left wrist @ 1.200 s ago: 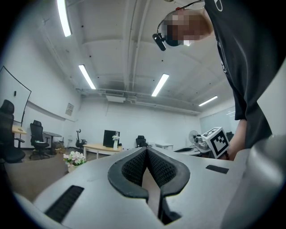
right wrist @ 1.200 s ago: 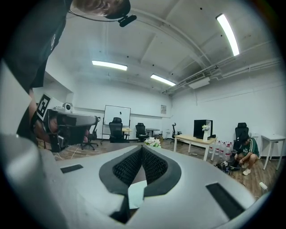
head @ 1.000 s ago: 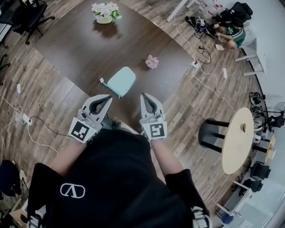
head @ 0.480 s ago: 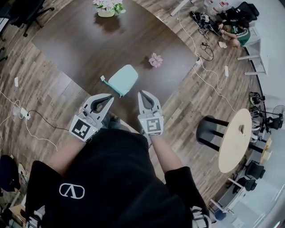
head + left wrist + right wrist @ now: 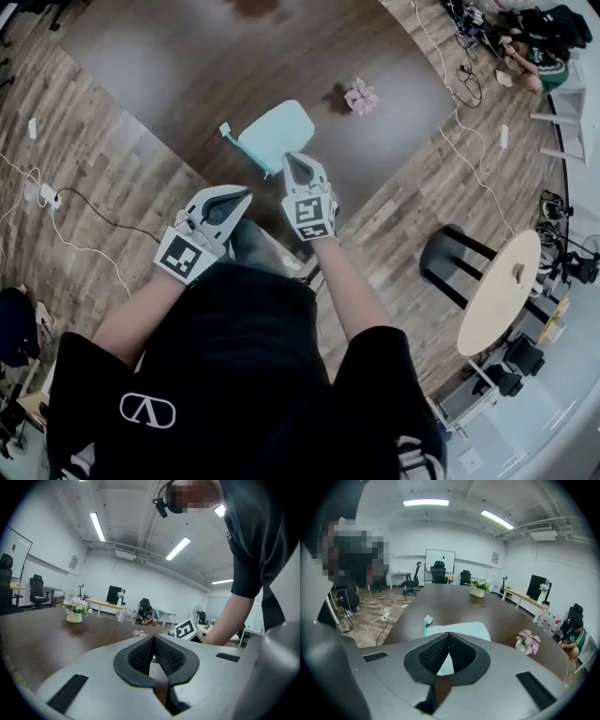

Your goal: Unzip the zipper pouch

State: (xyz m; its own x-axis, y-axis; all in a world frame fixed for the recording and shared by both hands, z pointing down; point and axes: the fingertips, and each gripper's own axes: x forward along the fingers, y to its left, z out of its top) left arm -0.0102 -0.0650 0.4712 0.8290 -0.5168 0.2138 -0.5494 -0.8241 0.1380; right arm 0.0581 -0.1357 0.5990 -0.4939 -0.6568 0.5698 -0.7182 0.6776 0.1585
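A mint green zipper pouch (image 5: pixel 278 132) lies near the front edge of the dark brown table (image 5: pixel 169 84), its small pull tab (image 5: pixel 225 129) sticking out to the left. My right gripper (image 5: pixel 292 158) is shut and empty, with its tip right at the pouch's near edge. In the right gripper view the pouch (image 5: pixel 461 629) and its tab (image 5: pixel 427 619) show just beyond my right gripper (image 5: pixel 449 634). My left gripper (image 5: pixel 246 193) is shut and empty, lower left of the pouch and apart from it. The left gripper view shows my left gripper (image 5: pixel 153 637) but not the pouch.
A pink flower ornament (image 5: pixel 361 96) sits on the table right of the pouch. A vase of flowers (image 5: pixel 478 588) stands farther back. On the wooden floor are cables (image 5: pixel 56 202), a black stool (image 5: pixel 450 267) and a round wooden table (image 5: pixel 502 291).
My right gripper has moved forward until its tip reaches the pouch's near edge. The left gripper stays back, and the head view has shifted toward the table's front.
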